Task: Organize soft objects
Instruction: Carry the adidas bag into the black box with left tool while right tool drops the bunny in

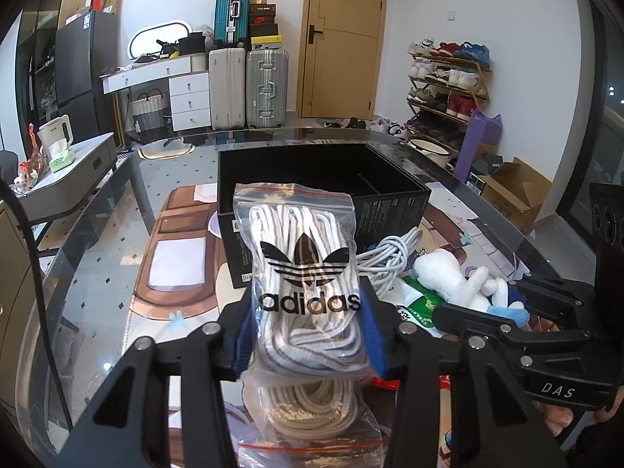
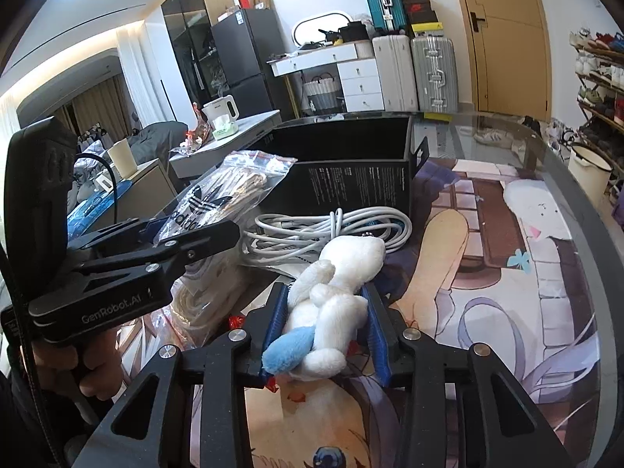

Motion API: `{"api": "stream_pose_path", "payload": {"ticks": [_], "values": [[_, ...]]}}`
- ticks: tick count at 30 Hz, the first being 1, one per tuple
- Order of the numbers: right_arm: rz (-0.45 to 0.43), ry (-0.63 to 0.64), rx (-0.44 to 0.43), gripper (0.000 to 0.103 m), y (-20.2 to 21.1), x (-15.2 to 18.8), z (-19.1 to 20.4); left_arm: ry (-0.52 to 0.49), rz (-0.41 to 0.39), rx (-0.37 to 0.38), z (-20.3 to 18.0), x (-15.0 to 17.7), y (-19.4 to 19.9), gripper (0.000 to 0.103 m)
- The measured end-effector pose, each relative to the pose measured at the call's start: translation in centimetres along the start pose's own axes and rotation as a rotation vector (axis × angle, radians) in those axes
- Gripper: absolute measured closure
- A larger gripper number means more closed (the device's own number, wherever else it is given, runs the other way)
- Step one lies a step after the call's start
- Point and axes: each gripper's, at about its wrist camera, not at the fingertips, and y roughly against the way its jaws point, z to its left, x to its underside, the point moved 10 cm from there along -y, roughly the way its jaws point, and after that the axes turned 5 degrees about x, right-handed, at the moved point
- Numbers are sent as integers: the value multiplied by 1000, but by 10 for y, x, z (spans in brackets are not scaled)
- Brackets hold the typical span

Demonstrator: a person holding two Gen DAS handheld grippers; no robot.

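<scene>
My left gripper [image 1: 308,323] is shut on a clear Adidas zip bag of white laces [image 1: 300,257] and holds it upright in front of the open black box [image 1: 390,199]. A second bag of beige laces [image 1: 312,405] lies below it. My right gripper [image 2: 325,325] is shut on a white plush toy with a blue part [image 2: 335,296], low over the printed mat. The plush also shows in the left wrist view [image 1: 456,277]. The Adidas bag [image 2: 218,199], the left gripper [image 2: 183,245] and the box [image 2: 351,179] show in the right wrist view.
A coiled white cable [image 2: 327,226] lies between the plush and the box. A green-and-white packet [image 1: 417,304] lies under the plush. The glass table's curved edge [image 2: 585,202] runs at the right. A side table with a kettle [image 1: 58,132] stands left.
</scene>
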Motion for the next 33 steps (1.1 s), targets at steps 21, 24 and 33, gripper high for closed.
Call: {"api": "stream_pose_path", "payload": {"ticks": [21, 24, 33], "values": [[-96, 48, -40, 65, 39, -37, 15, 5, -49, 47, 4, -19, 32, 61], [-108, 52, -39, 65, 41, -48, 15, 4, -51, 45, 5, -25, 32, 61], [-105, 43, -44, 65, 34, -74, 12, -1, -45, 57, 9, -46, 23, 61]]}}
